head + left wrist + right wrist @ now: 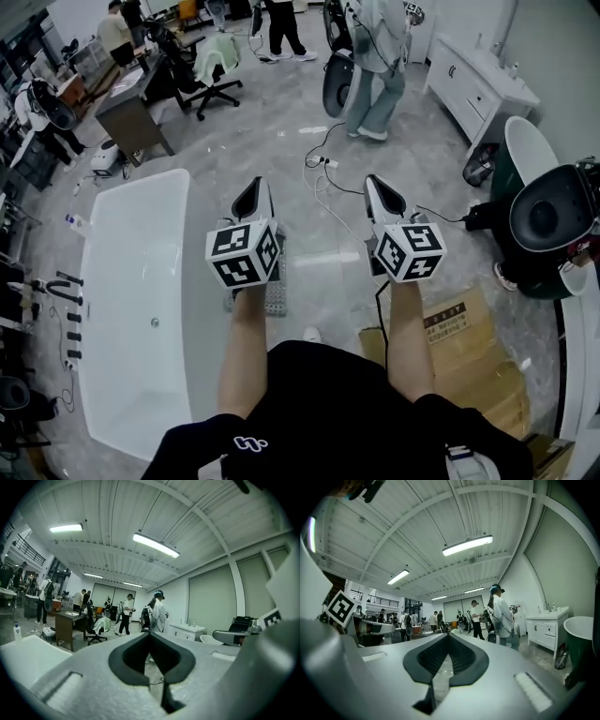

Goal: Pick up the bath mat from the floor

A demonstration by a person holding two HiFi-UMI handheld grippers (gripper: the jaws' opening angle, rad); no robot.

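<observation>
the person holds both grippers out over the grey floor (281, 122) at the centre of the head view, their tips pointing toward the top of the frame. the left gripper (253, 186) has its jaws fully together with nothing between them; in the left gripper view the dark pads meet in a point at the middle of the frame (150, 635), and only the room shows beyond them. the right gripper (377, 183) is just as tightly closed and empty, its ribbed pads touching at the centre of the right gripper view (449, 638).

the bath mat (275, 295) lies flat on the floor just below the centre of the head view. it is a grey, knobbly sheet, largely covered by the left gripper's marker cube and the forearm behind it. it sits just beside the right edge of the white bathtub (141, 300), which fills the lower left of the frame. neither gripper touches the mat.

a cardboard box (469, 347) lies at lower right, near the person's right arm. white cables (323, 173) trail across the floor above the grippers. a white cabinet (478, 84) stands at upper right, and a standing person (375, 66) is at top centre.
</observation>
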